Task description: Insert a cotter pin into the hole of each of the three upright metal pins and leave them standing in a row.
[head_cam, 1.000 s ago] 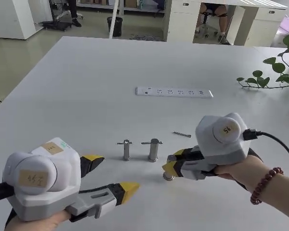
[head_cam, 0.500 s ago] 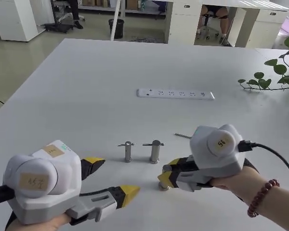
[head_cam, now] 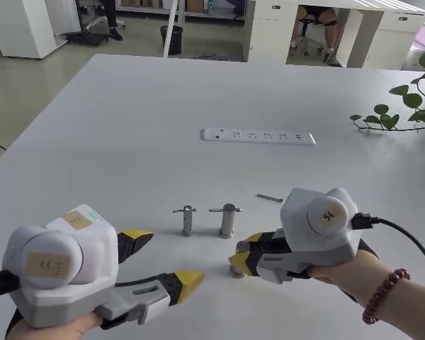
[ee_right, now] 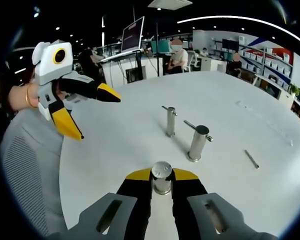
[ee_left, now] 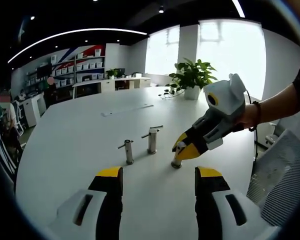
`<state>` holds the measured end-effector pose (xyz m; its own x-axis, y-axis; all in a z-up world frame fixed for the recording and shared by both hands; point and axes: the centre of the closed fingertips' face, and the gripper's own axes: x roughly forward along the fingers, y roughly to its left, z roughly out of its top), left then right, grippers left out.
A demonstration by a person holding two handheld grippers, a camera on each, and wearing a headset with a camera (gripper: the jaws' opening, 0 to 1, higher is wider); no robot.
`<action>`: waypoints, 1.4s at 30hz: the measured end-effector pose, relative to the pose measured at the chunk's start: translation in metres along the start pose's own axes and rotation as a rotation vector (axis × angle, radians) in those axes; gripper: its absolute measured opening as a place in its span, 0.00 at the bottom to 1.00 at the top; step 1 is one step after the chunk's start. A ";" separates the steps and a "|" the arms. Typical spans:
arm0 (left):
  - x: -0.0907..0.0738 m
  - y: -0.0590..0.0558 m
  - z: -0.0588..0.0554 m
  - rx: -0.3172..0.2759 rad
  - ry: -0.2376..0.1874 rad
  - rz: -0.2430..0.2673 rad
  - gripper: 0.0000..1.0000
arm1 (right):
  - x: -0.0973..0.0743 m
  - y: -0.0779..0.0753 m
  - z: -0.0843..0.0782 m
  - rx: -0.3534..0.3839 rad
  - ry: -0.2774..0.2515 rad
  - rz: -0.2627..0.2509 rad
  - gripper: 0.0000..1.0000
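My right gripper (head_cam: 241, 256) clamps one smooth steel pin (ee_right: 161, 176), upright on the white table (head_cam: 163, 106). Beside it stand a thin pin (head_cam: 188, 220) and a thick pin (head_cam: 227, 220), each cross-pinned. One loose cotter (head_cam: 269, 198) lies beyond. My left gripper (ee_left: 159, 173) is spread wide.

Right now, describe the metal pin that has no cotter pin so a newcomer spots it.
On the white table, nearer than the power strip, stand three metal pins. Take the rightmost pin, clamped in the right tool; its two neighbours carry cotter pins, it carries none.
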<state>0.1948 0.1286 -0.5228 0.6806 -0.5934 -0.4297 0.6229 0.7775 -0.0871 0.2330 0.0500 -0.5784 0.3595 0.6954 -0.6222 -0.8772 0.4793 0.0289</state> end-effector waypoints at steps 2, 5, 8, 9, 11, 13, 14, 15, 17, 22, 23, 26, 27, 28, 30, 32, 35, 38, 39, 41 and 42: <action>0.000 0.000 0.000 0.000 0.000 -0.001 0.57 | 0.001 0.001 -0.001 -0.013 0.000 -0.006 0.10; 0.000 -0.001 0.000 0.000 -0.002 -0.003 0.58 | 0.002 0.005 -0.005 -0.030 0.026 0.019 0.15; 0.000 0.000 0.000 0.002 0.002 -0.002 0.58 | -0.002 0.004 -0.003 -0.029 0.020 0.019 0.16; -0.001 0.001 -0.001 0.002 0.001 0.000 0.58 | -0.004 0.001 0.000 -0.021 0.003 0.013 0.17; -0.001 0.001 -0.001 0.001 0.003 0.002 0.58 | -0.007 -0.002 0.003 -0.017 -0.003 0.015 0.19; -0.001 0.002 -0.002 0.001 0.004 0.003 0.58 | -0.012 -0.005 0.005 -0.015 -0.004 0.014 0.20; -0.001 0.002 -0.002 0.001 0.003 0.004 0.58 | -0.014 -0.007 0.006 -0.009 -0.003 0.016 0.21; -0.001 0.002 -0.001 0.000 0.003 0.004 0.58 | -0.015 -0.009 0.006 0.008 -0.001 0.022 0.22; -0.001 0.002 -0.001 -0.004 0.000 0.005 0.58 | -0.019 -0.007 0.009 0.042 -0.006 0.056 0.24; 0.000 0.002 0.002 -0.005 -0.010 0.005 0.59 | -0.029 -0.009 0.012 0.025 -0.004 0.077 0.25; 0.001 0.002 0.002 -0.005 -0.010 0.005 0.59 | -0.032 -0.010 0.014 0.045 -0.012 0.090 0.25; 0.001 0.002 0.002 0.001 -0.006 0.005 0.59 | -0.038 -0.013 0.017 0.086 -0.020 0.106 0.24; 0.001 0.002 0.002 0.001 -0.006 0.005 0.59 | -0.040 -0.017 0.017 0.087 -0.020 0.101 0.24; 0.001 0.001 0.002 0.000 -0.007 0.004 0.59 | -0.041 -0.018 0.017 0.089 -0.020 0.096 0.24; 0.001 0.000 0.002 0.001 -0.007 0.002 0.59 | -0.044 -0.024 0.019 0.095 -0.025 0.082 0.23; 0.002 0.000 0.002 0.001 -0.007 0.001 0.59 | -0.046 -0.030 0.020 0.087 -0.023 0.057 0.23; 0.002 -0.001 0.002 0.002 -0.005 -0.002 0.59 | -0.046 -0.044 0.020 0.072 -0.008 0.016 0.21; 0.003 -0.002 0.001 0.003 0.000 -0.004 0.59 | -0.046 -0.056 0.020 0.104 -0.003 -0.003 0.21; 0.003 -0.002 0.001 0.005 0.001 -0.005 0.59 | -0.046 -0.058 0.020 0.113 -0.003 -0.004 0.21; 0.003 -0.002 0.001 0.006 0.001 -0.005 0.59 | -0.045 -0.064 0.022 0.133 -0.003 -0.007 0.21; 0.003 -0.001 0.001 0.007 -0.001 -0.004 0.59 | -0.044 -0.068 0.023 0.135 -0.005 -0.014 0.21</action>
<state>0.1962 0.1257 -0.5227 0.6782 -0.5968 -0.4288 0.6285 0.7734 -0.0825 0.2842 -0.0014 -0.5351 0.3735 0.6906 -0.6194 -0.8212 0.5567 0.1255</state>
